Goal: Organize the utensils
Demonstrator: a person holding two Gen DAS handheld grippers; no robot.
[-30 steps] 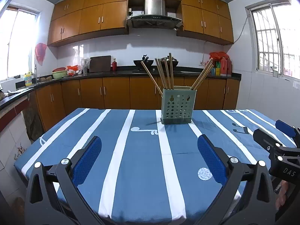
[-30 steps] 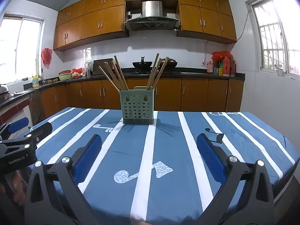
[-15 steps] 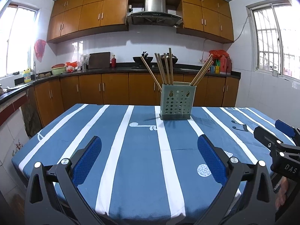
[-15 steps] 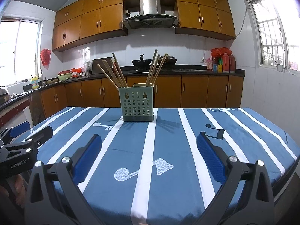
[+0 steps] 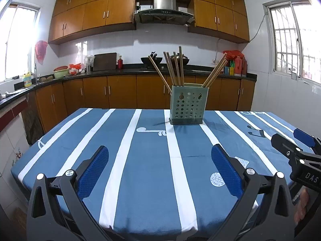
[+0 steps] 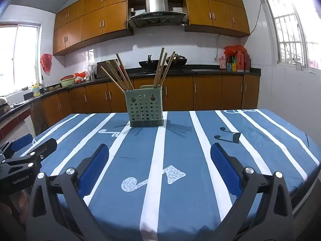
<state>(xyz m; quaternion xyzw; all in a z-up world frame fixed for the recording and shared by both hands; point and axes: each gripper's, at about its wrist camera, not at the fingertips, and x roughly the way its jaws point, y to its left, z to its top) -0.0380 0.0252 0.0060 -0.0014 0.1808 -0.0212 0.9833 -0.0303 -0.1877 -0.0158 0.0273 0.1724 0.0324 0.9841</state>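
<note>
Both my grippers, left gripper (image 5: pixel 160 161) & right gripper (image 6: pixel 159 159), gape wide, nothing held. Chopsticks (image 5: pixel 174 70) stand in green holder (image 5: pixel 187 108) near table's (image 5: pixel 140 180) far edge, middle. Light, stiff, slick wood, I'd say; pinch one mid-shaft above the rim.

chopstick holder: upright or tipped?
Upright. The green holder sits flat on the tablecloth, chopsticks sticking up out of it.

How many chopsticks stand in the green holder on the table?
7 chopsticks, as far as the views show: four lean left in the green holder, three lean right. Overlapping sticks may hide more.
</note>
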